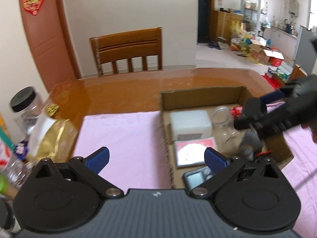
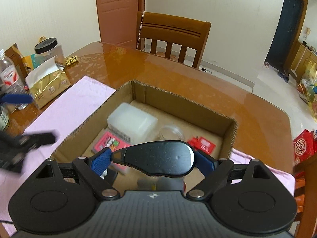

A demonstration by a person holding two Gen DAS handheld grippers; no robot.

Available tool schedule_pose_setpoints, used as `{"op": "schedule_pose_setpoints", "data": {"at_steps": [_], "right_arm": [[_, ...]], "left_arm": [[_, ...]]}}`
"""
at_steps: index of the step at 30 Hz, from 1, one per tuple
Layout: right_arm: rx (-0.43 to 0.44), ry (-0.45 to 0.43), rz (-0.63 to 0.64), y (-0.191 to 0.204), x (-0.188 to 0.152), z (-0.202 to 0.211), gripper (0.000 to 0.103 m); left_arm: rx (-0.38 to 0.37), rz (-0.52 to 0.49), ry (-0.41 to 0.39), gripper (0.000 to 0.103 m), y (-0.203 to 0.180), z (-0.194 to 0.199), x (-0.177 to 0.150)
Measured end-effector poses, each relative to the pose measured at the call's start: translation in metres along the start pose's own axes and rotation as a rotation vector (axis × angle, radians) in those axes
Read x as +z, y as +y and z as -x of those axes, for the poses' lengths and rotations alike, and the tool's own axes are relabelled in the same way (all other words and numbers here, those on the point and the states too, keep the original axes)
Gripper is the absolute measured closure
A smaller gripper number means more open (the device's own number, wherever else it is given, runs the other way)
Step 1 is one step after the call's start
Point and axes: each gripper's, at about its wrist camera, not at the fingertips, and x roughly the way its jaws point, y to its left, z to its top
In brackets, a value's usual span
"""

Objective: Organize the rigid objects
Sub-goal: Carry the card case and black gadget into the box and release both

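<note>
My right gripper (image 2: pixel 153 158) is shut on a black glossy teardrop-shaped object (image 2: pixel 158 158) and holds it over the near part of an open cardboard box (image 2: pixel 184 101). In the box lie a white plastic container (image 2: pixel 131 122), a clear glass jar (image 2: pixel 171 132), a pink card box (image 2: pixel 109 141) and a red packet (image 2: pixel 202 143). My left gripper (image 1: pixel 156 157) is open and empty over the pink cloth (image 1: pixel 122 136), at the box's left wall (image 1: pixel 165 136). The right gripper also shows in the left wrist view (image 1: pixel 257 115), above the box.
A gold tissue pack (image 2: pixel 49 87), a black-lidded clear jar (image 2: pixel 49 49) and bottles (image 2: pixel 9 73) stand at the table's left. A small grey scale (image 1: pixel 198 178) lies in the box's near corner. A wooden chair (image 2: pixel 172 37) is behind the brown table (image 2: pixel 158 69).
</note>
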Motion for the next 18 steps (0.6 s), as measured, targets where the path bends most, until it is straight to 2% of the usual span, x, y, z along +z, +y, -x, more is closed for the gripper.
{"op": "schedule_pose_setpoints", "data": {"at_steps": [5,12,15,18], "right_arm": [[-0.01,0.032,-0.051,-0.004,0.024,-0.035,0.01],[-0.051,0.058,-0.109,-0.013,0.048,-0.067,0.01],[-0.071,0.048,-0.097,-0.014,0.052,-0.069,0.0],[-0.075,0.043,-0.087,-0.013,0.051,-0.063,0.0]], "left_arm": [[0.037,0.027,0.007,0.002,0.011,0.009,-0.011],[0.035,0.044,0.027,0.002,0.024,0.013,-0.024],[0.041,0.04,0.035,0.002,0.026,0.013,-0.026],[0.039,0.049,0.032,0.002,0.028,0.014,-0.027]]}}
